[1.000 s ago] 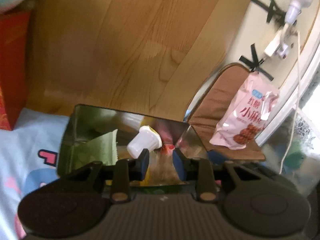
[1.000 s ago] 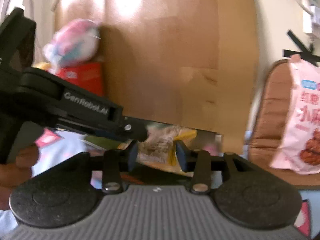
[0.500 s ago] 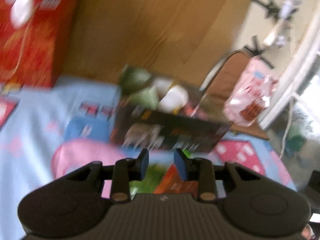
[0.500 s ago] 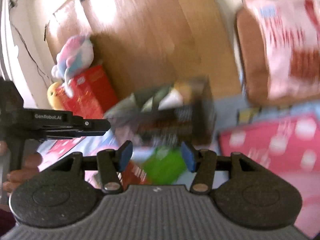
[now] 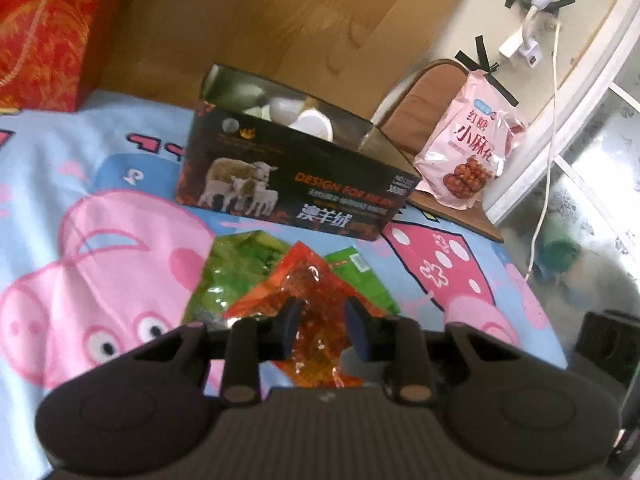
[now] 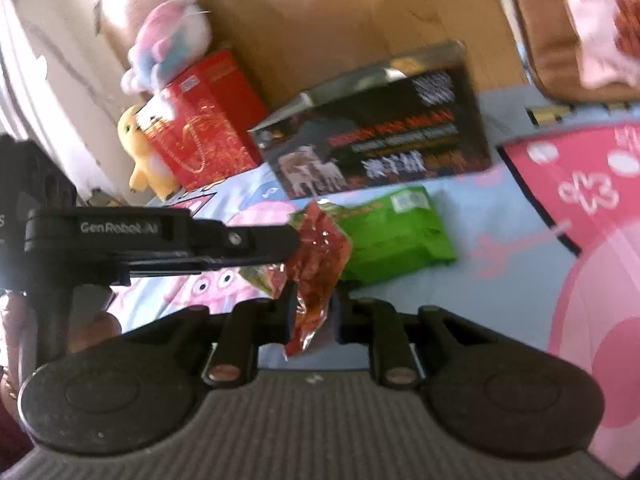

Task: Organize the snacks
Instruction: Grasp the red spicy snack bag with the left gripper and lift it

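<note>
A black cardboard box [image 5: 296,184] with sheep printed on it stands on the cartoon blanket [image 5: 100,240]; white jelly cups [image 5: 312,122] lie inside. A red-orange snack packet [image 5: 308,300] lies over green packets [image 5: 240,268] in front of the box. My left gripper [image 5: 322,330] is open, its fingers straddling the red packet. My right gripper [image 6: 312,312] is shut on the red packet [image 6: 320,256], lifting it. A green packet [image 6: 392,236] lies beyond it, before the box [image 6: 380,144]. The left gripper [image 6: 292,240] reaches in from the left.
A pink bag of twisted snacks [image 5: 468,140] leans on a brown cushion [image 5: 432,88] at the right. A red gift box [image 5: 44,32] and plush toys [image 6: 168,40] stand at the left by a wooden headboard [image 5: 280,12]. A white cable [image 5: 548,128] hangs at right.
Both grippers pulled back from the box and came down over the packets on the blanket. My right gripper has closed on the red packet.
</note>
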Action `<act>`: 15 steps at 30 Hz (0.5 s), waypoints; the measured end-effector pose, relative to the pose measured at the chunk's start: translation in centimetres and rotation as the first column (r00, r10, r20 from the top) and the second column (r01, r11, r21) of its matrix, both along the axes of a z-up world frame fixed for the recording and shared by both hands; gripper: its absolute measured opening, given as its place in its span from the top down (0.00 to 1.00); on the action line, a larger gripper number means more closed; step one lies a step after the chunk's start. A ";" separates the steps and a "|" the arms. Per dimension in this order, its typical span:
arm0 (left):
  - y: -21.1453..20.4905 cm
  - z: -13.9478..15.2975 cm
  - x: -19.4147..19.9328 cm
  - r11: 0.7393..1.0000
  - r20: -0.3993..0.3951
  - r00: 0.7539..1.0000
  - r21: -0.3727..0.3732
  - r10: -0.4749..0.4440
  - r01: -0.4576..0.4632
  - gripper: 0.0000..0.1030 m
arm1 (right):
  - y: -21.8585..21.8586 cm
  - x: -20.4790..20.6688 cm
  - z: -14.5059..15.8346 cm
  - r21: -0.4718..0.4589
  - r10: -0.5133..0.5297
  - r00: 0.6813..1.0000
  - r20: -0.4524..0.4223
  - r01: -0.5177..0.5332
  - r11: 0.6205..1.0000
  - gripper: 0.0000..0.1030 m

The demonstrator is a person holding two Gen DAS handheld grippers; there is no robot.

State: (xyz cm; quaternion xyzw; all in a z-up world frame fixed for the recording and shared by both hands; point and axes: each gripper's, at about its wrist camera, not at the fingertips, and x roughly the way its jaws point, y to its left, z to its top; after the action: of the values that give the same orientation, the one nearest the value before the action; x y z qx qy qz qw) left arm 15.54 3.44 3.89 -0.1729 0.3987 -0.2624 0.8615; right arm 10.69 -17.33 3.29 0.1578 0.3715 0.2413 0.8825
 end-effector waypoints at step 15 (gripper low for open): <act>8.8 -0.7 -1.8 0.967 -0.092 0.987 -0.209 0.128 -0.145 0.43 | 6.7 -2.6 1.3 -0.367 0.211 0.944 0.254 -0.108 0.924 0.93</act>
State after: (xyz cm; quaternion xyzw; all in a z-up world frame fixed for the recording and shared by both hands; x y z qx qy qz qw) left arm 13.75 12.19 3.15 -0.3021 0.3883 -0.2371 0.8377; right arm 8.12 -10.62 4.54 -0.0686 0.2871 0.2638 0.9183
